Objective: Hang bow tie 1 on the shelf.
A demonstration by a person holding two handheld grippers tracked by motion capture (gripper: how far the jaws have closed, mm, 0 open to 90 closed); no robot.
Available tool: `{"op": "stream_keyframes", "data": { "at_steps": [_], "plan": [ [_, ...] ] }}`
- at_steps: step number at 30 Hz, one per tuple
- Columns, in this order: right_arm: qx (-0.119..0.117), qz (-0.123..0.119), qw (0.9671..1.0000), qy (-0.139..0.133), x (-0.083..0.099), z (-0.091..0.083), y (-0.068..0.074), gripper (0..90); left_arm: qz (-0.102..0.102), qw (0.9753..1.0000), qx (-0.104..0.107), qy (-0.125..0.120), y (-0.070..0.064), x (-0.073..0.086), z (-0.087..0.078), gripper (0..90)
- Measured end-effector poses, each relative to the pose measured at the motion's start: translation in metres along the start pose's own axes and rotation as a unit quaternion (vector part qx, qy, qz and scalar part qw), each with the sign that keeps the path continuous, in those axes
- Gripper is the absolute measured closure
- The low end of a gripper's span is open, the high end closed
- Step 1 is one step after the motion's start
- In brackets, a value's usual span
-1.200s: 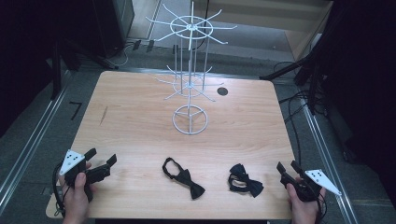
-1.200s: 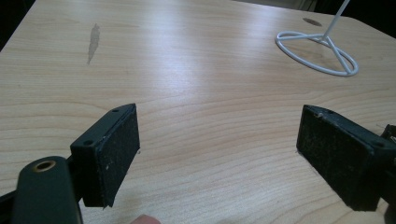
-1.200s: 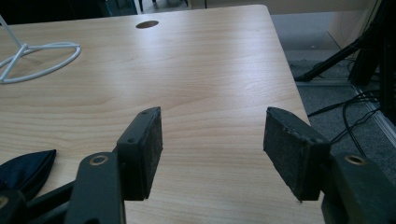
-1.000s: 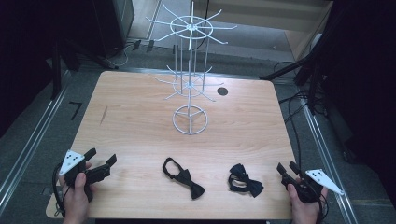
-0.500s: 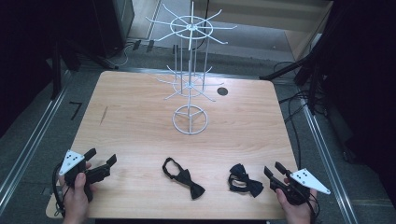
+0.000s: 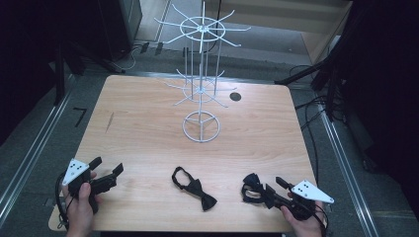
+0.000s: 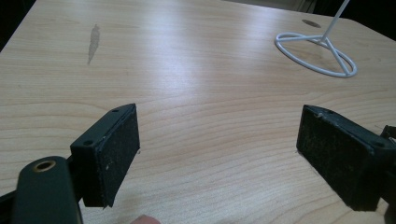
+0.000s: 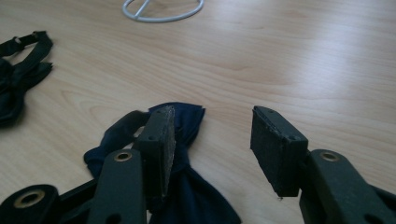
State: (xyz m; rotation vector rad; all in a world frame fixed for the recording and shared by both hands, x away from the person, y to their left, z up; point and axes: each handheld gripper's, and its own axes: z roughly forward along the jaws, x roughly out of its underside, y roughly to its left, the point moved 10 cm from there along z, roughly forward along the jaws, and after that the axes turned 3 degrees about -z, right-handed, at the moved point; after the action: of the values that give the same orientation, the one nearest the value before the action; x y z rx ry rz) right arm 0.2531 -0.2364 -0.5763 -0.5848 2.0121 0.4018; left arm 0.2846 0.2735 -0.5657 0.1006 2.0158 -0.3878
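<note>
A dark blue bow tie [image 6: 252, 187] lies near the table's front right; in the right gripper view this bow tie [image 8: 184, 122] sits under and beside my left-hand jaw. My right gripper [image 6: 274, 185] [image 8: 212, 142] is open just over its right edge, nothing clamped. A black bow tie [image 6: 193, 187] [image 8: 18, 74] with a loop strap lies at front centre. My left gripper [image 6: 107, 167] [image 7: 217, 154] rests open at the front left over bare wood. The white wire display stand [image 6: 200, 74] rises mid-table; its ring base [image 7: 317, 52] [image 8: 161, 8] shows in both gripper views.
The wooden table [image 6: 148, 118] has a dark streak [image 6: 109, 121] on its left and a round black hole [image 6: 235, 97] at the back right. Metal rails and cables run along the floor on both sides.
My right gripper has slid left along the front edge, reaching the dark blue bow tie. The left gripper and both ties have stayed put.
</note>
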Motion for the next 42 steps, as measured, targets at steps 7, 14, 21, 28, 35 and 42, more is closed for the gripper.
{"op": "stream_keyframes", "data": {
  "at_steps": [7, 14, 21, 28, 35, 42],
  "plan": [
    [-0.028, -0.006, 0.9993, 0.024, 0.007, 0.006, 0.012, 51.5, 0.000, 1.0000, 0.000, 0.000, 0.000, 0.000, 0.000, 14.1],
    [-0.048, -0.004, 0.9960, 0.075, 0.023, 0.017, 0.017, 53.8, 0.000, 1.0000, 0.000, 0.000, 0.000, 0.000, 0.000, 14.1],
    [-0.049, 0.010, 0.9946, 0.090, 0.027, 0.020, 0.015, 59.0, 0.001, 1.0000, -0.001, 0.000, 0.000, 0.000, 0.000, 14.1],
    [-0.022, -0.006, 0.9946, 0.101, 0.029, 0.023, 0.013, 71.1, 0.003, 1.0000, -0.001, 0.002, 0.000, 0.000, 0.000, 14.1],
    [-0.006, -0.007, 0.9951, 0.099, 0.027, 0.022, 0.011, 77.8, 0.002, 1.0000, -0.001, 0.001, 0.000, 0.000, 0.000, 14.1],
    [-0.003, -0.003, 0.9979, 0.065, 0.013, 0.018, 0.013, 77.9, 0.003, 1.0000, -0.001, 0.001, 0.000, 0.000, 0.000, 14.1]
  ]
}}
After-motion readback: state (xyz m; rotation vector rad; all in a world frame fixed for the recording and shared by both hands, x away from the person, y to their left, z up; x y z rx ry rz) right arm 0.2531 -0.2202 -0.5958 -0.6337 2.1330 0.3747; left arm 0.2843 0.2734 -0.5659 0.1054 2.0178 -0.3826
